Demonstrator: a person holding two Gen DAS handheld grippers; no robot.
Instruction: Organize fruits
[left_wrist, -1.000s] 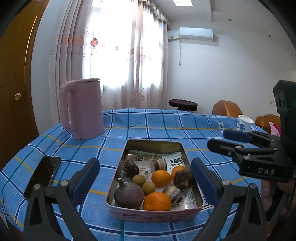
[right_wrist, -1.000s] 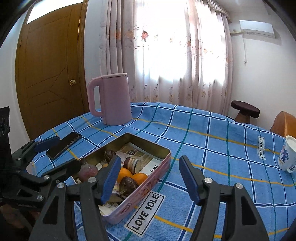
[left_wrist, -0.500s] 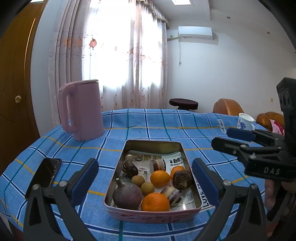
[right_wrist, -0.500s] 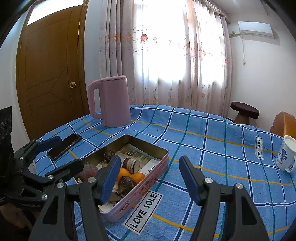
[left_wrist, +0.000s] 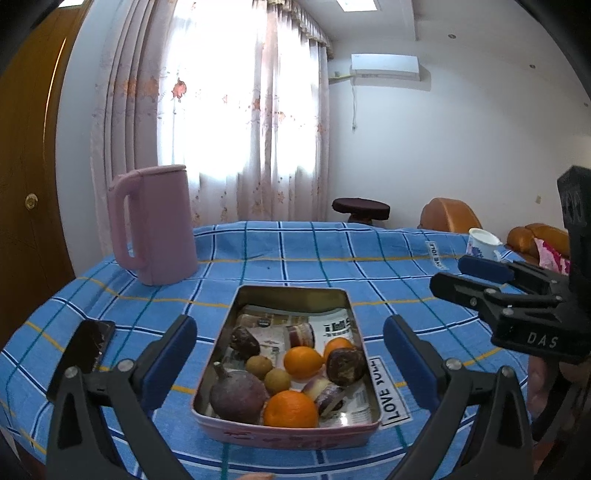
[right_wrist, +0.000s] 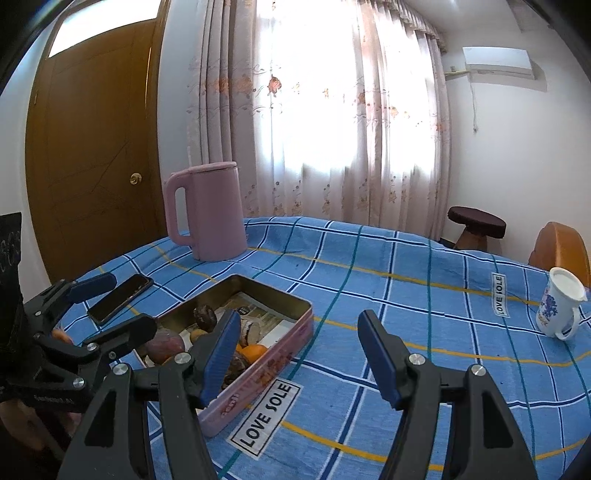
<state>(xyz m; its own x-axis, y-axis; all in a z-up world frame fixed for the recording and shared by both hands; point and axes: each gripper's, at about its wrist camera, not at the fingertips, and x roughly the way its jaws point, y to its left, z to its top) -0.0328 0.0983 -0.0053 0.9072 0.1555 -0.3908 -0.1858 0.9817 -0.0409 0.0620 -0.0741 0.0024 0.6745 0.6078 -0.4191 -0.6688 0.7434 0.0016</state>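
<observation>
A pink metal tin (left_wrist: 288, 432) lined with newspaper sits on the blue checked tablecloth. It holds oranges (left_wrist: 291, 408), a large purple fruit (left_wrist: 238, 397), small yellow-green fruits (left_wrist: 277, 380) and dark brown fruits (left_wrist: 345, 364). My left gripper (left_wrist: 290, 356) is open and empty, its fingers straddling the tin from the near side, above it. My right gripper (right_wrist: 299, 350) is open and empty, to the right of the tin (right_wrist: 258, 376); it also shows in the left wrist view (left_wrist: 480, 273). The left gripper shows in the right wrist view (right_wrist: 107, 306).
A pink kettle (left_wrist: 155, 225) stands at the back left. A black phone (left_wrist: 83, 354) lies left of the tin. A white flowered mug (right_wrist: 561, 302) stands at the far right. A stool (right_wrist: 476, 225) and orange chairs (left_wrist: 450, 214) are beyond the table.
Both grippers have drawn back and risen slightly, so the tin sits a little lower and farther off. Both stay open. The fruits have not moved.
</observation>
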